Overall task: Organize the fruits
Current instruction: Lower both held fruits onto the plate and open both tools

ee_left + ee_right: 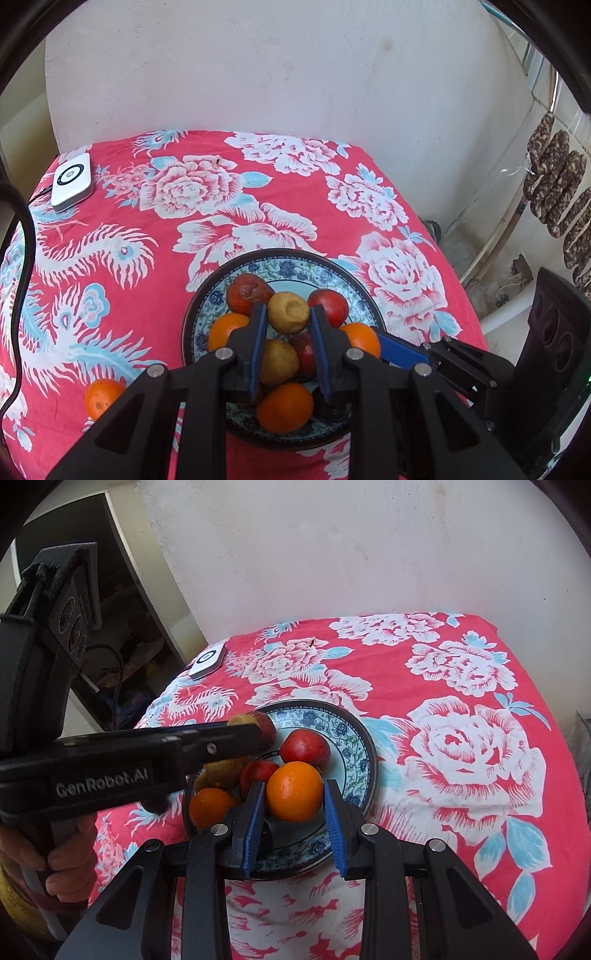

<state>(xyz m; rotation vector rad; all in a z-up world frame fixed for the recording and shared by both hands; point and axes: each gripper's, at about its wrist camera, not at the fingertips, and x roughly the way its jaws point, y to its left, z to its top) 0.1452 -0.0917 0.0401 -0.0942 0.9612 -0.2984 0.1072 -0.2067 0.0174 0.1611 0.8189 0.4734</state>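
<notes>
Blue-padded fingers of the left gripper point(287, 312) clamp a yellowish fruit point(288, 312) above the patterned plate point(364, 295) at lower centre. The right gripper point(294, 792) clamps an orange point(294, 791) over the same plate. One loose orange point(101, 398) lies lower left on the red floral table point(184, 229).

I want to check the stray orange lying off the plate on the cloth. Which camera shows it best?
The left wrist view: the stray orange lies on the cloth left of the plate, partly cut off by the gripper's frame. The right wrist view does not show it; the left gripper and the hand cover that side.
</notes>
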